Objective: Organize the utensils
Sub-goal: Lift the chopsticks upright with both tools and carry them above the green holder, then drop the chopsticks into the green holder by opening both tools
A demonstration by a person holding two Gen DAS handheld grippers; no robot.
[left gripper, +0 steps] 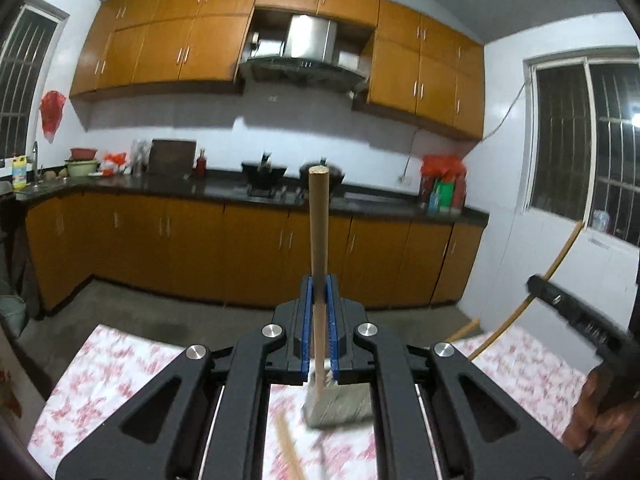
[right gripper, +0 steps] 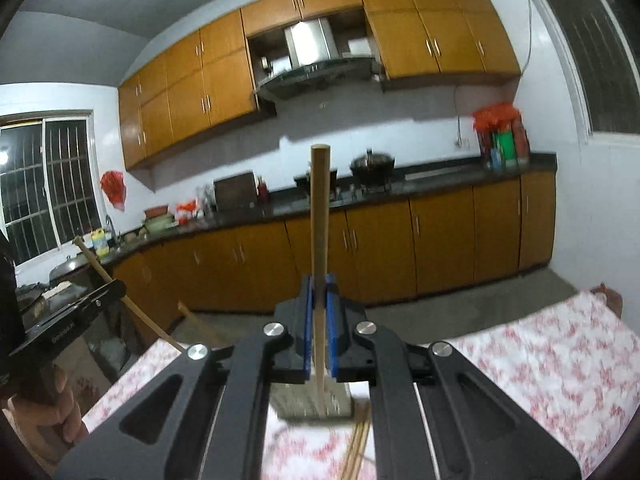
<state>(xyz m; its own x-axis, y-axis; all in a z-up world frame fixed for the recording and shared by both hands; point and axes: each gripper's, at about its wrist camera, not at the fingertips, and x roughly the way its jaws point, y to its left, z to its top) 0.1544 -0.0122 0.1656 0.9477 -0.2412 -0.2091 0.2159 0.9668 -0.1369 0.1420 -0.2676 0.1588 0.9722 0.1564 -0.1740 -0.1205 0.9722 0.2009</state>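
My left gripper (left gripper: 319,284) is shut on a wooden-handled utensil (left gripper: 318,224) that stands upright between its blue pads, above the table. My right gripper (right gripper: 319,282) is shut on another wooden-handled utensil (right gripper: 321,216), also upright. A grey holder (left gripper: 340,404) sits on the floral tablecloth under the left gripper, and it shows under the right gripper too (right gripper: 316,402). Wooden chopsticks (left gripper: 290,450) lie on the cloth next to the holder; they show in the right wrist view (right gripper: 356,448). The right gripper's body (left gripper: 576,316) appears at the right of the left wrist view.
The table carries a pink floral cloth (left gripper: 120,364). Beyond it is a grey floor and a dark kitchen counter (left gripper: 224,188) with woks, bowls and bottles over orange cabinets. A long wooden handle (left gripper: 532,292) leans by the right wall.
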